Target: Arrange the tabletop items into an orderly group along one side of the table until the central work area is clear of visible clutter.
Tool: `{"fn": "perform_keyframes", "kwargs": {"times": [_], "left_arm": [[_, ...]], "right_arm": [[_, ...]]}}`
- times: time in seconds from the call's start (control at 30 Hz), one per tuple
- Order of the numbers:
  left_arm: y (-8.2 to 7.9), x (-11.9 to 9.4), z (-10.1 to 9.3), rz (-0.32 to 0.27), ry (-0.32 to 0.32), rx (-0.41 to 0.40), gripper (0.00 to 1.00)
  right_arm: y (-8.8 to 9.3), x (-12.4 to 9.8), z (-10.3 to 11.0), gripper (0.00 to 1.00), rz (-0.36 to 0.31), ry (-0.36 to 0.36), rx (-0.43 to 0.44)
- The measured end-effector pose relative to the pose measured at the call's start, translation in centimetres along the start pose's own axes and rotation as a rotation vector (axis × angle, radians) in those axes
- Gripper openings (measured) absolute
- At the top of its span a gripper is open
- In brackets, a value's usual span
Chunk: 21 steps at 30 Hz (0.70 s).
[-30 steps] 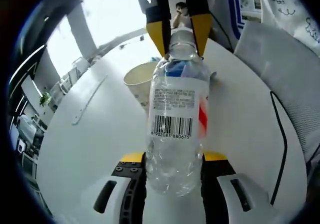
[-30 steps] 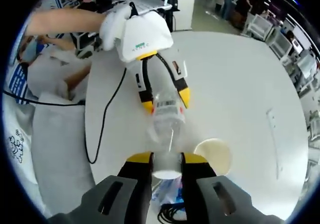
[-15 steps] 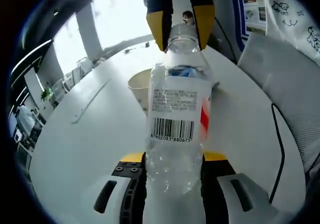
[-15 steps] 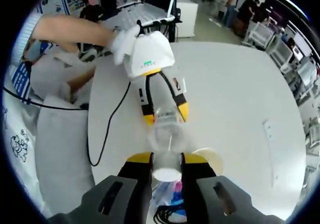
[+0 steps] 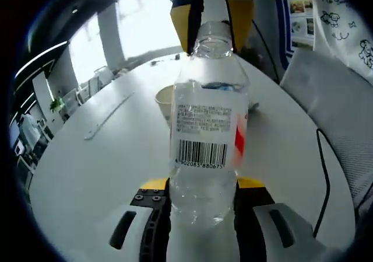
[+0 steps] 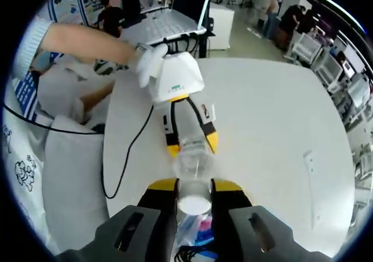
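Observation:
A clear plastic water bottle [image 5: 204, 139] with a barcode label stands upright, and my left gripper [image 5: 201, 186] is shut on its lower body. My right gripper [image 5: 211, 17] comes down from above, its yellow jaws closed on the bottle's top. In the right gripper view, the white cap [image 6: 194, 204] sits between the jaws of my right gripper [image 6: 194, 186]. Beyond it I look down the bottle [image 6: 191, 160] to the left gripper [image 6: 190, 142], held by a white-gloved hand [image 6: 152, 60]. A paper cup [image 5: 166, 95] stands on the white table [image 5: 99, 168] behind the bottle.
A long flat pale strip [image 5: 108, 116] lies on the table's left part. A black cable [image 5: 323, 174] runs over the table edge by a grey padded seat [image 5: 338, 110]. A blue and pink packet [image 6: 198, 233] and cable coils lie under my right gripper.
Both grippers and the bottle have risen together above the table. The paper cup has slipped out of the right gripper view behind the jaws. Both grips are unchanged.

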State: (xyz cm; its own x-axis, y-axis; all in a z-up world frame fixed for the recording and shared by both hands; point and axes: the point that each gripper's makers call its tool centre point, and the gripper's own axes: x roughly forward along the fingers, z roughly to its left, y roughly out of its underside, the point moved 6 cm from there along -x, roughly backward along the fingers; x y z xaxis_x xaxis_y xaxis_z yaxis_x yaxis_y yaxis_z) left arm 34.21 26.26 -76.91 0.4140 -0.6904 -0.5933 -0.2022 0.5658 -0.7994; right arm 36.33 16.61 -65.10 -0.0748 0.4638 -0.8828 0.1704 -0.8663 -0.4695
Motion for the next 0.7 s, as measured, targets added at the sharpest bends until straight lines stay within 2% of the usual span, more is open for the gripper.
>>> {"fn": "perform_keyframes", "kwargs": {"times": [0.3, 0.7], "left_arm": [[0.2, -0.2, 0.1, -0.038, -0.001, -0.033, 0.38], [0.8, -0.5, 0.3, -0.088, 0.012, -0.093, 0.38]], "right_arm": [[-0.9, -0.1, -0.2, 0.18, -0.014, 0.001, -0.015], [-3.2, 0.1, -0.7, 0.17, -0.068, 0.006, -0.037]]}}
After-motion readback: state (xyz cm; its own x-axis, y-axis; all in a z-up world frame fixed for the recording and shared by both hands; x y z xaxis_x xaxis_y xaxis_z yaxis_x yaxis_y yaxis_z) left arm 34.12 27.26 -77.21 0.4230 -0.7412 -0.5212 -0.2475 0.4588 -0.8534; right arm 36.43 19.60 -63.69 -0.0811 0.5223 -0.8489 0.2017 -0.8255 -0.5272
